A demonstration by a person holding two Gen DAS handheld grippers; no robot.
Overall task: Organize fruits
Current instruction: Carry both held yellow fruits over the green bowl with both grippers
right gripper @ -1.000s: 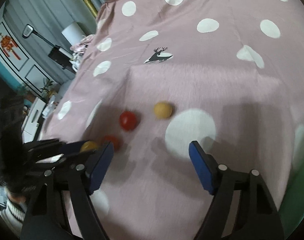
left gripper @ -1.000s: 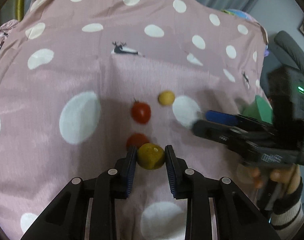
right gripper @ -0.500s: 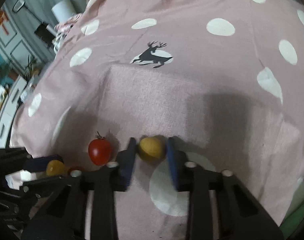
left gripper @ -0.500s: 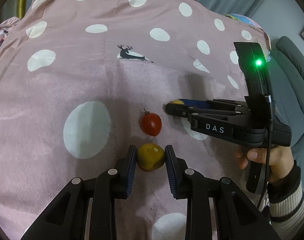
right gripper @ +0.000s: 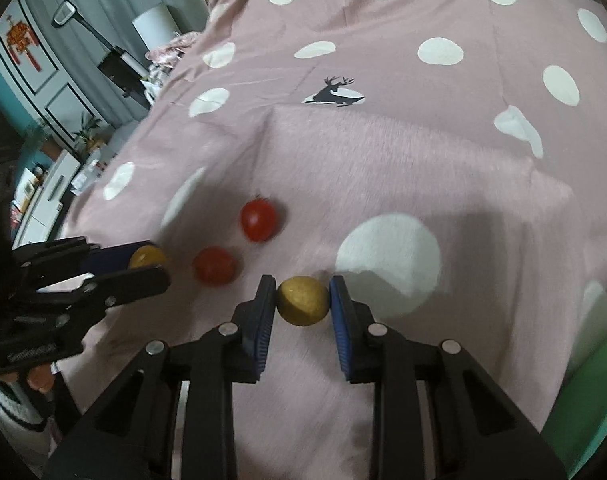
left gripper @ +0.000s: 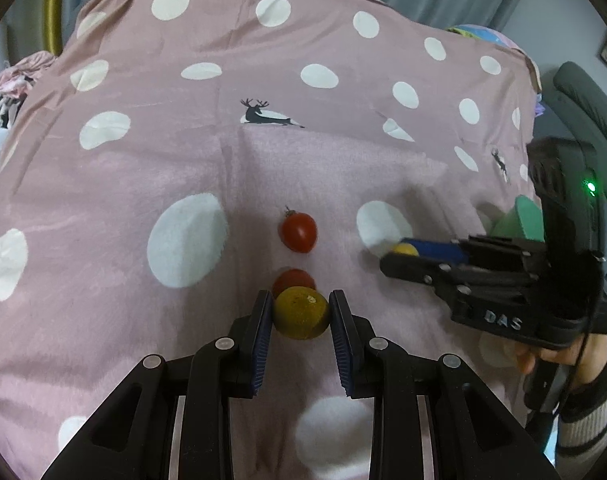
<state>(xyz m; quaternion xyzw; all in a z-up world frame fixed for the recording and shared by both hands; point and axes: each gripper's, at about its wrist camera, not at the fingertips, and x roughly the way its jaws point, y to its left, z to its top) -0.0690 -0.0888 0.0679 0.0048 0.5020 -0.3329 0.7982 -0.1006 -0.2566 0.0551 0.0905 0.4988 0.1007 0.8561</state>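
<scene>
Now, cloth: pink fabric sheet with white polka dots and small black deer prints [left gripper: 263,168], spread wide and gently creased
Left gripper: the left gripper [left gripper: 301,314] has its blue-padded jaws closed on a small round dull-yellow tomato with brownish flecks [left gripper: 301,312]; both pads press its sides; seen from the right wrist, this gripper [right gripper: 147,264] shows side-on, the yellow fruit peeping out at its tip
Right gripper: the right gripper [right gripper: 302,300] clamps a second small yellow tomato, matte and slightly egg-shaped [right gripper: 302,300]; its pads touch both flanks; from the left wrist camera it [left gripper: 399,254] reaches in from the right edge, the fruit only a sliver at its tip
Held fruit, shape: the left one is nearly a ball, no clear long axis; the right one's long axis lies roughly across the jaws, side to side in its own view
Stemmed tomato: a glossy red cherry tomato with a dark stem stub [left gripper: 298,232] lies on the cloth beyond the left gripper; its long axis runs away from the camera, stem at the far end, tilted slightly left
Second red tomato: a rounder red cherry tomato [left gripper: 293,279] sits just behind the left-held yellow one, partly hidden by it; whether they touch I cannot tell
Hand: a hand in a striped cuff [left gripper: 559,354] grasps the right gripper's handle
Green object: a mint-green rounded thing [left gripper: 519,220] shows at the cloth's right edge behind the right gripper; too hidden to identify
</scene>
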